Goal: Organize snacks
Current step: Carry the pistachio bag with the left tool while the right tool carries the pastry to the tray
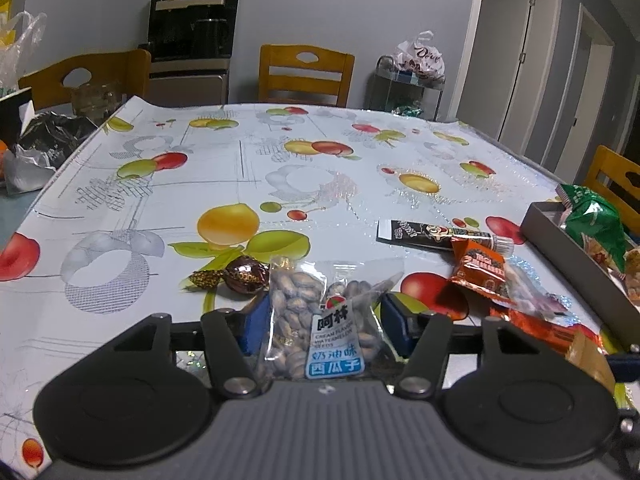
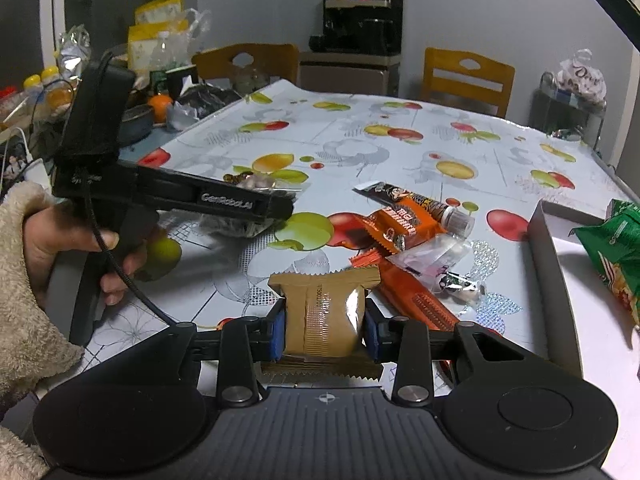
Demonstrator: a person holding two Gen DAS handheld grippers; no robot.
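My left gripper (image 1: 322,316) is shut on a clear bag of watermelon seeds (image 1: 316,320), which stands upright between the blue pads. From the right wrist view the left gripper (image 2: 280,206) shows side-on, held by a hand (image 2: 60,236) in a fleecy sleeve. My right gripper (image 2: 325,328) is shut on a tan wrapped snack (image 2: 326,316), pads pressing both sides. An open grey box (image 2: 548,264) at the right holds a green bag (image 2: 612,248). Loose snacks lie beside it: a black tube (image 2: 416,200), an orange packet (image 2: 400,224), a long orange bar (image 2: 416,304) and a small clear packet (image 2: 436,256).
A brown foil candy (image 1: 244,276) lies just left of and beyond the seed bag. The fruit-print tablecloth (image 1: 280,160) covers the table. Wooden chairs (image 1: 306,76) stand at the far side. Bags, bottles and an orange (image 2: 160,104) crowd the far left.
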